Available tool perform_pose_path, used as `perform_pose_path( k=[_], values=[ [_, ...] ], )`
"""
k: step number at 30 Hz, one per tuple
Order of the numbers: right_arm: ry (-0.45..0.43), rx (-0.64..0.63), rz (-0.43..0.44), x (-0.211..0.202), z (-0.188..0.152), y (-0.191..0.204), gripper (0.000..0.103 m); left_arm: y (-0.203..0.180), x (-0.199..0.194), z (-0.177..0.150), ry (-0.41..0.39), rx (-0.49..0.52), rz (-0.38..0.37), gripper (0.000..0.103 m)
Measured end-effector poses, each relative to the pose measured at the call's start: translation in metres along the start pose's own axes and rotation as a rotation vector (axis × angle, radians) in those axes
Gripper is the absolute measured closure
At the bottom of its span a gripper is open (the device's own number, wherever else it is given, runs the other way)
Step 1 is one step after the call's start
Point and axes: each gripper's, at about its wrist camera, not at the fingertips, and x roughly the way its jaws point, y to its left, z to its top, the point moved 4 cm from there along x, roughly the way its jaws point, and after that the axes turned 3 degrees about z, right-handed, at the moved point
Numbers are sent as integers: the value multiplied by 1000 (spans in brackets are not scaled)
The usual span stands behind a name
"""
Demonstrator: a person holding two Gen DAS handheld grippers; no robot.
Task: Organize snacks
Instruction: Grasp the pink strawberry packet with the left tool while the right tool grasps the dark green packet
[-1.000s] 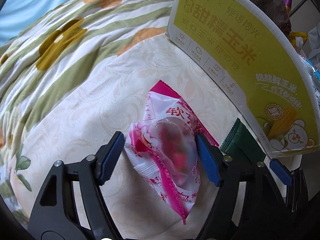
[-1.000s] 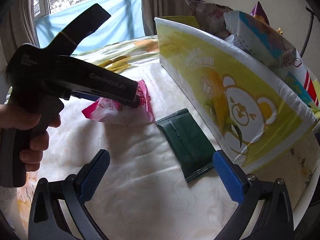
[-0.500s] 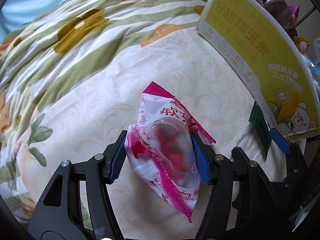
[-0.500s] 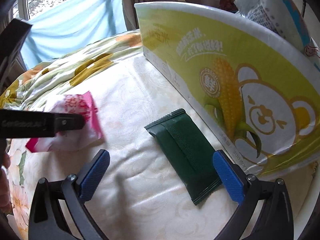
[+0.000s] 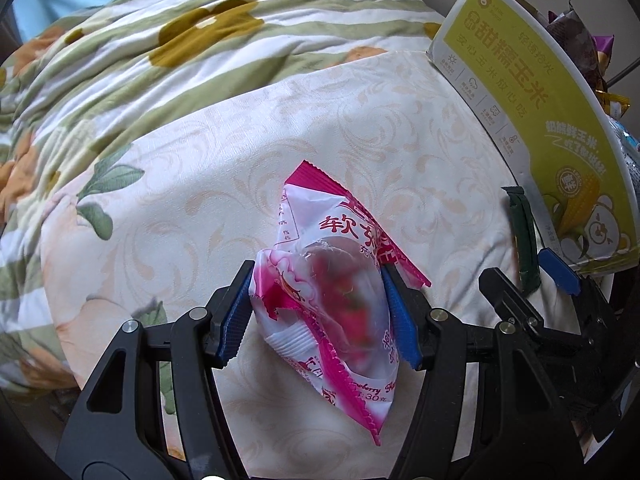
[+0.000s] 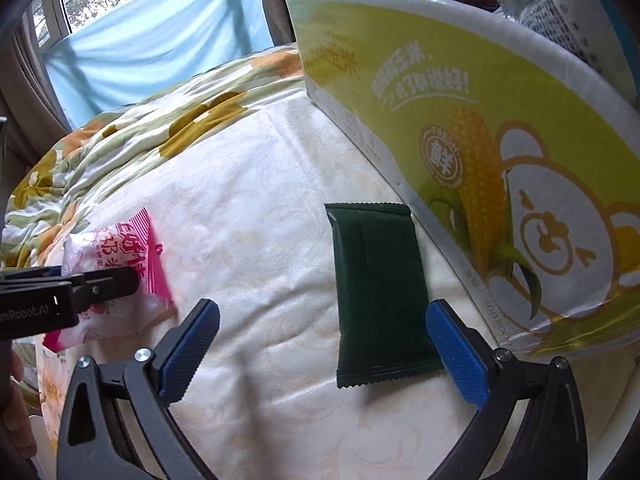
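1. My left gripper (image 5: 316,312) has its blue fingers (image 5: 236,320) pressed in on both sides of the pink snack packet (image 5: 332,300), low in the middle of the left wrist view. The wrapper bulges between them, so I judge the hold firm enough to carry it. In the right wrist view the same packet (image 6: 116,276) sits at the left edge, pinched at its puffy middle and not at the thin crimped ends, which would slip.

2. My right gripper (image 6: 320,348) hangs wide apart and empty, low in its frame. One blue finger (image 6: 456,352) lies just beside the lower right edge of the dark green packet (image 6: 380,296); the other stands well to the left. I read that as lining up over the packet for a later pinch across its width.

3. The green packet lies flat on the bed (image 6: 248,216), close along the wall of the yellow corn box (image 6: 460,92), which fills the upper right.

4. That box already holds other snack bags (image 5: 576,40) above its rim, so I take it as the place for both packets. Neither is in it yet.

5. The flowered quilt (image 5: 160,52) is bunched across the upper left, clear of the work.
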Motion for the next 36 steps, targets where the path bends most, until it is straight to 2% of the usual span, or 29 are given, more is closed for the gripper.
perform_pose_path(
  k=[3,8,10,14,16,17,20,27,29,31,36],
  values=[
    [-13,26,2,5,2,-3,3,-5,-1,-7,-7,-25,-4,45],
    [-25,-23,-24,3,-4,3,6,-19,-2,-15,-12,-7,-7,45],
    [-29,-45,-20,-4,-7,4,13,-22,-2,-18,-16,-8,-10,45],
    [-22,-72,36,-10,-8,5,19,-19,-4,-20,-16,-35,-31,45],
    [-19,-75,95,-13,-7,8,25,-18,-4,-21,-14,-40,-30,45],
    [-21,-89,97,-15,-7,9,27,-18,-4,-21,-14,-40,-28,45],
    [-46,-123,43,-19,-7,10,27,-18,-5,-20,-17,-40,-22,45],
    [-26,-72,-12,2,1,3,30,-18,-5,-22,-27,-42,-14,45],
    [-34,-94,-27,3,3,6,32,-20,-5,-23,-29,-34,-6,44],
    [-32,-110,-36,5,4,8,39,-23,-4,-23,-29,-10,17,42],
    [-34,-130,-51,5,5,8,45,-30,-4,-26,-33,20,61,41]
  ],
)
